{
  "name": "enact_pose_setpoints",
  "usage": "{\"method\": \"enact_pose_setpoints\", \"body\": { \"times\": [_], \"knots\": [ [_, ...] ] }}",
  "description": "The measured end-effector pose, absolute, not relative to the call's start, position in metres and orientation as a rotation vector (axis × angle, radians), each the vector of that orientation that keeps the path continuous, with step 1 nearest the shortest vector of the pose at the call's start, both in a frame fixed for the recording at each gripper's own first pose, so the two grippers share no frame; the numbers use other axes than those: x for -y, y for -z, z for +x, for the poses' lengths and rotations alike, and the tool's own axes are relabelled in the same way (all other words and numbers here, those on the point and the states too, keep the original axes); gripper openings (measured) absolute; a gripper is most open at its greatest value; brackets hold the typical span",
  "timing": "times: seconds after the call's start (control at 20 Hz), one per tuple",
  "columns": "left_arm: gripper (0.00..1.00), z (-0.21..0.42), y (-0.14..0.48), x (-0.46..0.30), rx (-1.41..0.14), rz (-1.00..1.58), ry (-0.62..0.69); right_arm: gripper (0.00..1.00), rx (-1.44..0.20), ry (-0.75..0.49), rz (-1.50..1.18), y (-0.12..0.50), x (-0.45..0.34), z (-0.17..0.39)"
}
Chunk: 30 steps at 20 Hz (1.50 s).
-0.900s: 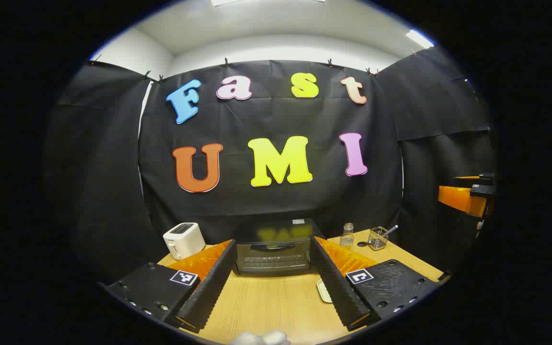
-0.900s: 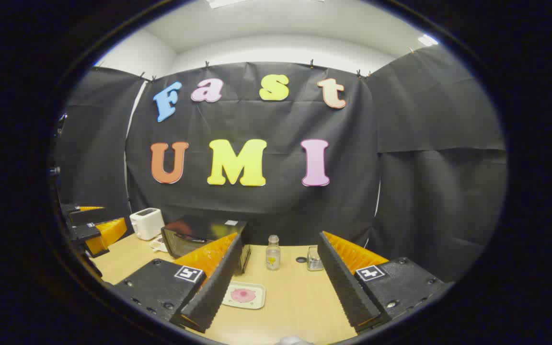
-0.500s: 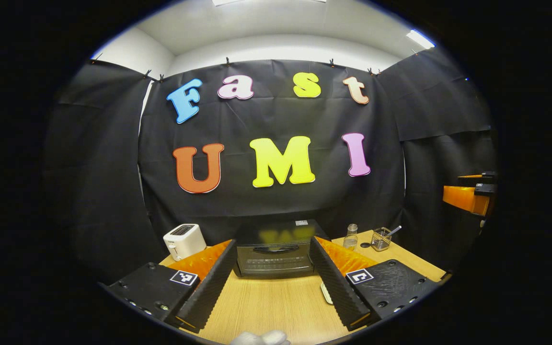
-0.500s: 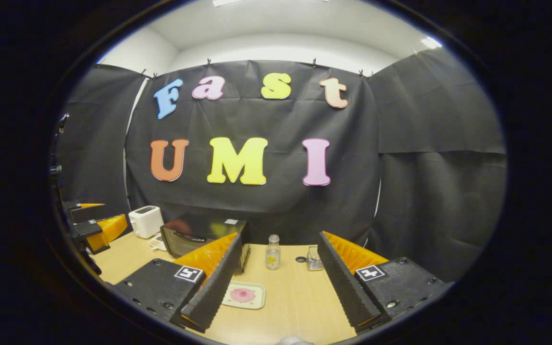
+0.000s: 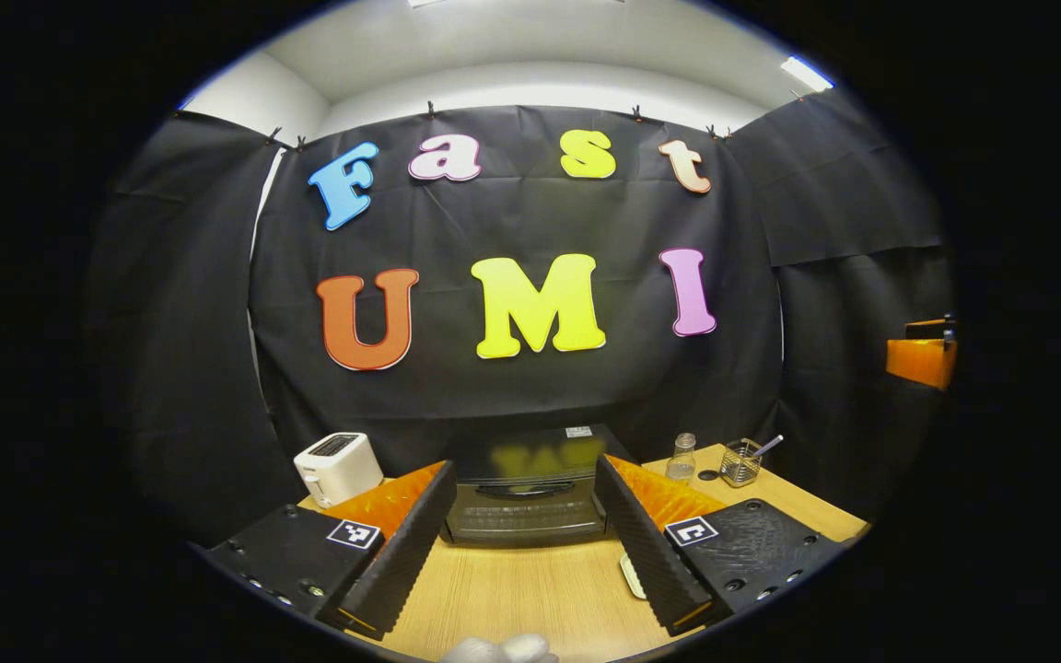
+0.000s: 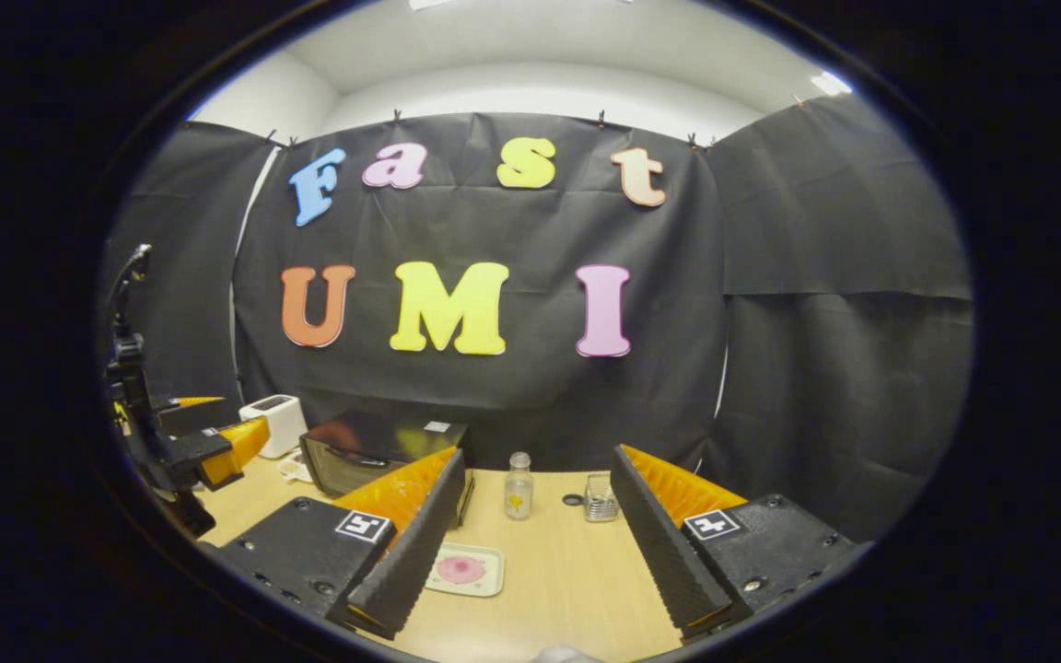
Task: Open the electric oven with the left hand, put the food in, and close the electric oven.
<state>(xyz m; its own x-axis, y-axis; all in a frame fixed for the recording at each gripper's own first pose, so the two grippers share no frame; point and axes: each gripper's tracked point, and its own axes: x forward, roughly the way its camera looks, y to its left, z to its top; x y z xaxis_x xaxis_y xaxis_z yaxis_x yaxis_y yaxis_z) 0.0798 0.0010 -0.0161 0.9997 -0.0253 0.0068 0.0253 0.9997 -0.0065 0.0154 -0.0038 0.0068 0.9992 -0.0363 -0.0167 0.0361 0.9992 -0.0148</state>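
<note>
The black electric oven (image 5: 523,497) stands at the back of the wooden table, door shut, with its handle across the top of the door. My left gripper (image 5: 523,502) hovers in front of it, open, and the oven shows between its fingers. In the right gripper view the oven (image 6: 360,456) sits left of centre. A pale tray (image 6: 484,582) carrying a pink round piece of food (image 6: 460,570) lies on the table just inside the left finger of my open right gripper (image 6: 538,493). The tray's edge (image 5: 629,575) peeks out by the left gripper's right finger.
A white toaster (image 5: 337,467) stands left of the oven. Right of the oven are a small clear bottle (image 6: 518,486), a dark round lid (image 6: 572,500) and a wire basket (image 5: 740,463) with a utensil. The left gripper (image 6: 204,442) shows at the far left of the right gripper view.
The left gripper has moved a little closer to the oven, which now looks larger. In the right gripper view the left gripper has come further forward. The tray has stayed put.
</note>
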Motion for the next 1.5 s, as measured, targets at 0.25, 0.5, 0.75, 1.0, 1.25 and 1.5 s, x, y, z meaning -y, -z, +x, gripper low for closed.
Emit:
{"method": "enact_pose_setpoints", "body": {
  "times": [0.25,0.5,0.75,1.0,1.25,1.5],
  "knots": [
    [0.96,0.149,0.031,0.002,0.000,-0.007,0.032,0.96,-0.023,0.087,-0.025,-0.013,0.022,0.016],
    [0.97,0.216,0.071,0.003,-0.054,-0.021,0.007,0.96,-0.047,0.130,-0.028,-0.011,0.032,0.008],
    [0.97,0.253,0.110,0.008,-0.122,-0.012,0.011,0.96,-0.076,0.178,-0.050,-0.005,0.045,-0.006],
    [0.97,0.271,0.147,0.006,-0.204,-0.007,0.018,0.96,-0.097,0.201,-0.033,0.002,0.051,-0.011],
    [0.98,0.271,0.152,0.006,-0.217,-0.022,0.033,0.96,-0.107,0.189,-0.032,0.007,0.047,-0.015],
    [0.97,0.262,0.152,0.001,-0.228,-0.033,0.029,0.96,-0.110,0.163,-0.018,0.009,0.041,-0.018]
  ]
}}
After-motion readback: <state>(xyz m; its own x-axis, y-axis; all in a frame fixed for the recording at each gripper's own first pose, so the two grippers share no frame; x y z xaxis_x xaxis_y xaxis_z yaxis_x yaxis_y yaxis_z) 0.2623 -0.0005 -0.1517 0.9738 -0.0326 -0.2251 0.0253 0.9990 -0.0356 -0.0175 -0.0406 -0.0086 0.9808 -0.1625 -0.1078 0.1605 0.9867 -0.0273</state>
